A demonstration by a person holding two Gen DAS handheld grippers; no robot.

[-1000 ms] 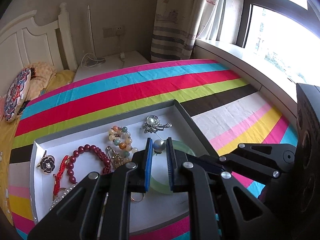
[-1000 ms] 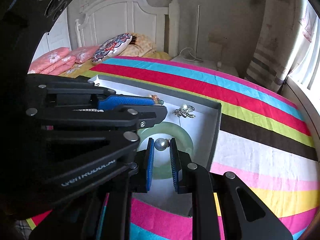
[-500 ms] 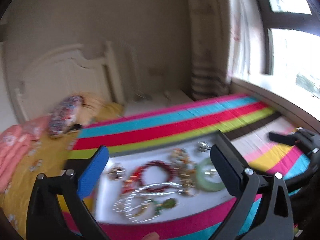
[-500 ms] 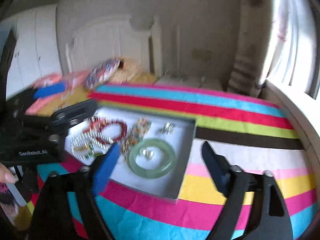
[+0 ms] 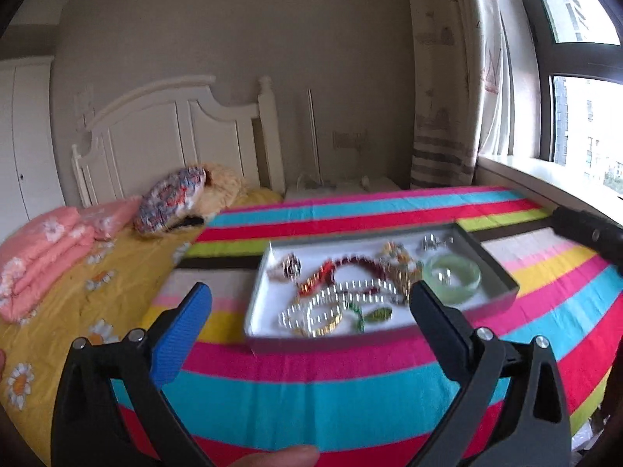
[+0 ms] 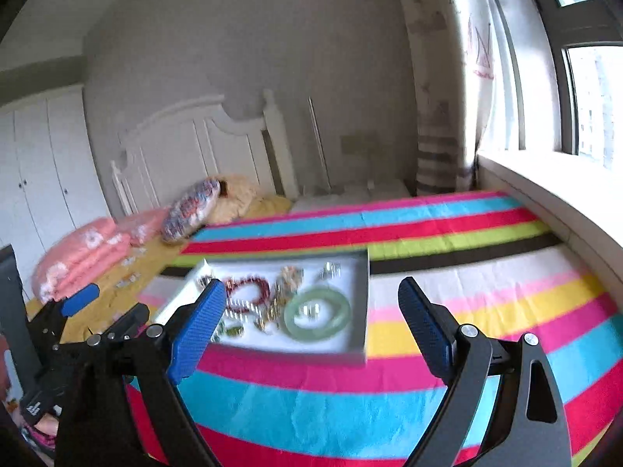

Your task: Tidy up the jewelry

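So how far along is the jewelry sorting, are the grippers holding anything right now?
Done: a small silver piece lies inside the green bangle in the tray.
In hand: nothing; left gripper and right gripper have just opened, empty.
Left: red bead bracelet and pearl strand lie tangled together.

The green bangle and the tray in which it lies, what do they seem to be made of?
Green bangle: probably jade or a glass imitation; the pale green ring looks translucent, smooth and glossy. Blur leaves it open.

Tray: probably cardboard, matt; thin straight grey walls with sharp corners and a flat white floor, like a shallow box lid. It could also be thin plastic.
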